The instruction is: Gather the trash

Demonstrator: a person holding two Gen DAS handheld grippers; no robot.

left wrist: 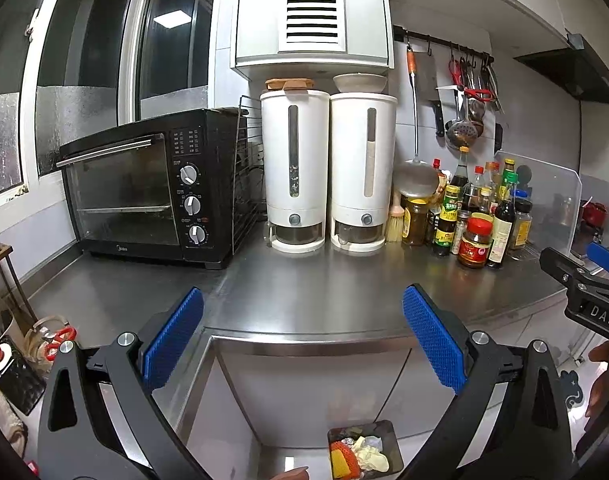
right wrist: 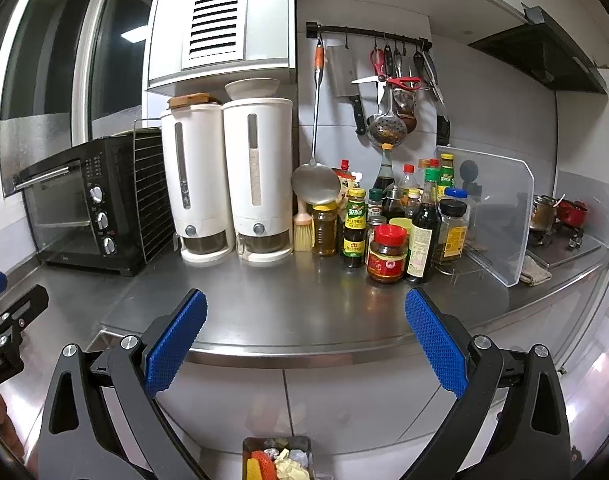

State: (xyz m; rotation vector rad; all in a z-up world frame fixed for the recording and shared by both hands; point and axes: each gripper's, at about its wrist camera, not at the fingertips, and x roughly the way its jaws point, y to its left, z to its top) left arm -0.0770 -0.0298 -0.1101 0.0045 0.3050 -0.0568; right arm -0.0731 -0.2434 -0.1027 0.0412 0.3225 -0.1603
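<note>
1. I hold my left gripper (left wrist: 303, 342) and right gripper (right wrist: 306, 344) spread wide and empty, both over the front edge of a stainless-steel counter (right wrist: 304, 304).
2. The trash (left wrist: 358, 454), crumpled paper, foil and orange scraps, lies in a small dark bin (left wrist: 390, 432) on the floor below that front edge, against the steel cabinet fronts.
3. Along the counter's back edge stand a black toaster oven (left wrist: 152, 188) at the left corner, two white dispensers (left wrist: 328, 172) in the middle, and a cluster of sauce bottles (right wrist: 388, 224) to their right.
4. Knives, scissors and ladles hang from a wall rail (right wrist: 368, 36); a dark window (left wrist: 104, 40) fills the left wall.
</note>
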